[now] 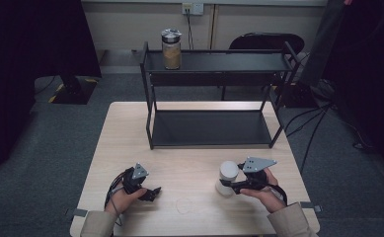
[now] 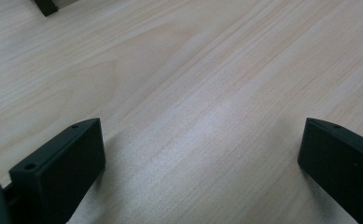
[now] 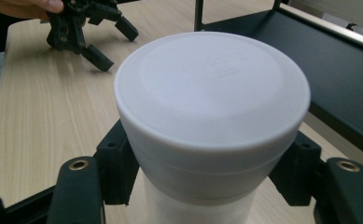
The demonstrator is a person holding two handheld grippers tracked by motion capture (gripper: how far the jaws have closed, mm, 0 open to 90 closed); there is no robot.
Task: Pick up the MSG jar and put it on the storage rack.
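Right gripper [image 1: 233, 186] jaws clamped on white jar [image 3: 212, 116] below its lid, keeping it upright. Left gripper [image 1: 152, 193] jaws apart, nothing between, resting on table [image 2: 184, 70].

White jar [image 3: 212, 116]: base cut off by bottom edge in right gripper view. Shelf rack [image 3: 338, 60] cropped at right. Far jar [image 1: 171, 48] contents too small to tell.

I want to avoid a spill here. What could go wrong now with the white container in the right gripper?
The right gripper grips the white container below its wide lid, on a smooth wall, so it might slip when lifted. The black shelf stands just behind, and the container could bump its frame. The left gripper rests open on the table, giving no support.
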